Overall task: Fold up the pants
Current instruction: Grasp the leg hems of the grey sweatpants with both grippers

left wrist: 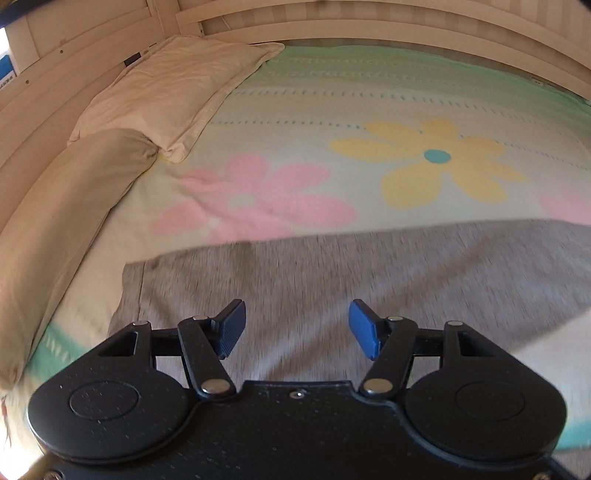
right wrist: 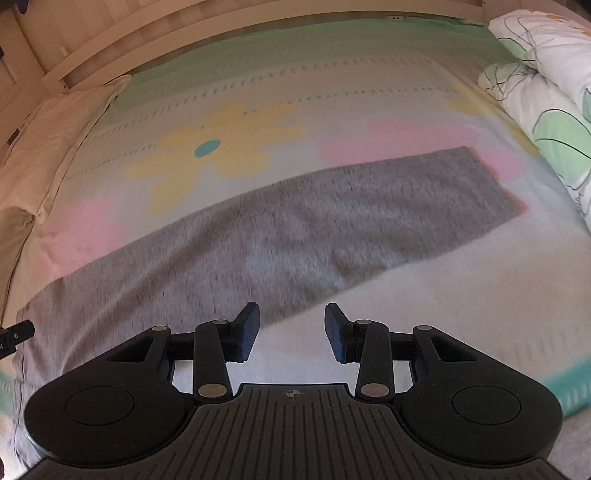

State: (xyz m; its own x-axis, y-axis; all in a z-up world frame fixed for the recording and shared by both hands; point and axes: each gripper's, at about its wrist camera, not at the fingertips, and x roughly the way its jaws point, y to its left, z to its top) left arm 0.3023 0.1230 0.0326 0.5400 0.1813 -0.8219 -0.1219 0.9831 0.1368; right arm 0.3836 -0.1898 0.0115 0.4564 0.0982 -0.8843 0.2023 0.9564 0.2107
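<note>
Grey pants (left wrist: 332, 266) lie flat on the flowered bedspread (left wrist: 424, 158) as one long strip. In the right wrist view the pants (right wrist: 295, 221) run from the lower left up to a leg end (right wrist: 491, 181) at the upper right. My left gripper (left wrist: 296, 314) hovers over the wide end of the pants, jaws open with nothing between them. My right gripper (right wrist: 291, 314) is over the near edge of the pants and the bare bedspread (right wrist: 406, 314). Its jaws are narrower but apart, and they hold nothing. Both pictures are blurred by motion.
A cream pillow (left wrist: 177, 88) and a tan pillow (left wrist: 62, 206) lie along the left side by the wooden bed frame (left wrist: 332, 22). A rolled floral duvet (right wrist: 546, 92) lies at the far right. A black part (right wrist: 14, 334) pokes in at the left edge.
</note>
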